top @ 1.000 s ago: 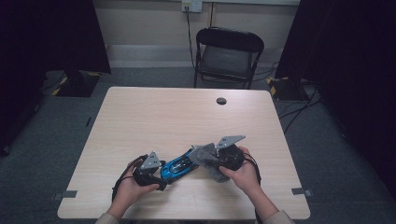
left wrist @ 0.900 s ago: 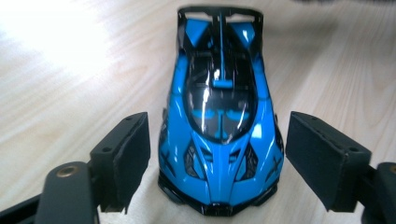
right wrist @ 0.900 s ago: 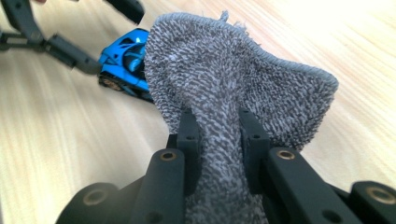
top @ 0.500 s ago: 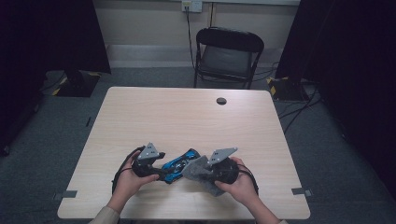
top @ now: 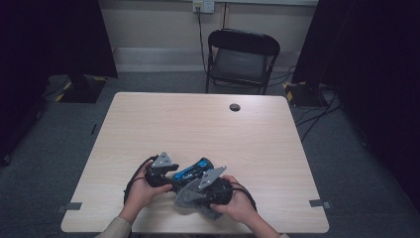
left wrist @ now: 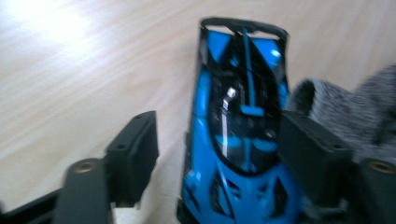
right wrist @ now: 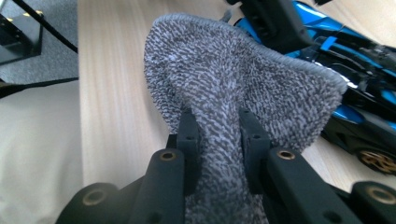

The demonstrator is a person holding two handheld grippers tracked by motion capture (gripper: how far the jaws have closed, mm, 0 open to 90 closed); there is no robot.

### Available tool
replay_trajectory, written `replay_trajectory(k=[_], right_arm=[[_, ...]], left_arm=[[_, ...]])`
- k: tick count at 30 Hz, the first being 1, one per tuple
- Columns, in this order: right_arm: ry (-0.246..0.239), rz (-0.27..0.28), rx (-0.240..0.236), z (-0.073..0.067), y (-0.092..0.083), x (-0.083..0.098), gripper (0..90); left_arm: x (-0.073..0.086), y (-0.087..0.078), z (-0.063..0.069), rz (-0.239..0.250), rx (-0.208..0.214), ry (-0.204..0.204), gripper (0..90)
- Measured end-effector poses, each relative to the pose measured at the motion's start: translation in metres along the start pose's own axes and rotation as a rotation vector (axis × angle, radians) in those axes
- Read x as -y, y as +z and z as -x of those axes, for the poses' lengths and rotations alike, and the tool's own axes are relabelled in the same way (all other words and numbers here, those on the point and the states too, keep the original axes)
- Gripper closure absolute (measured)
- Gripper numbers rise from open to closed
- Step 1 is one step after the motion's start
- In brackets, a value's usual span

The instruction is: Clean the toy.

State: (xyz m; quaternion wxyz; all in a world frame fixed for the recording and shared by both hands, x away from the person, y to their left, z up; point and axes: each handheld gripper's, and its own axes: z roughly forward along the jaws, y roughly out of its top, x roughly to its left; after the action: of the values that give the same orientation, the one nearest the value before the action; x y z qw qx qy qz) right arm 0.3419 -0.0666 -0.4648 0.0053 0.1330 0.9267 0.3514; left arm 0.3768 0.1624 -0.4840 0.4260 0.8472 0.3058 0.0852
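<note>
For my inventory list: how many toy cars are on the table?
1. The blue toy car lies near the table's front edge, between the jaws of the left gripper, beside the grey cloth held by the right gripper.

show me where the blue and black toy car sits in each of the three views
High view: the blue and black toy car lies near the table's front edge, between the two hands.
Left gripper view: it stands in the centre, nose down, between that gripper's spread black jaws.
Right gripper view: it lies along the upper right, partly behind the cloth.
Shared landmark: the grey knitted cloth, right beside the car in each view.
</note>
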Motion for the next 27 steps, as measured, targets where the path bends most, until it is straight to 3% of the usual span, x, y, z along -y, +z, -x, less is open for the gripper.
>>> replay_trajectory(k=[7, 18, 27], right_arm=[[0.033, -0.001, 0.015, 0.006, 0.008, 0.002, 74.7], [0.09, -0.005, 0.085, 0.024, -0.006, 0.013, 74.8], [0.168, 0.003, 0.138, 0.047, -0.021, 0.028, 75.0]], left_arm=[[0.002, -0.002, 0.0, 0.013, 0.034, 0.005, 41.3], [0.004, -0.004, -0.001, 0.016, 0.038, 0.015, 42.9], [0.005, -0.005, 0.0, 0.016, 0.031, 0.021, 43.5]])
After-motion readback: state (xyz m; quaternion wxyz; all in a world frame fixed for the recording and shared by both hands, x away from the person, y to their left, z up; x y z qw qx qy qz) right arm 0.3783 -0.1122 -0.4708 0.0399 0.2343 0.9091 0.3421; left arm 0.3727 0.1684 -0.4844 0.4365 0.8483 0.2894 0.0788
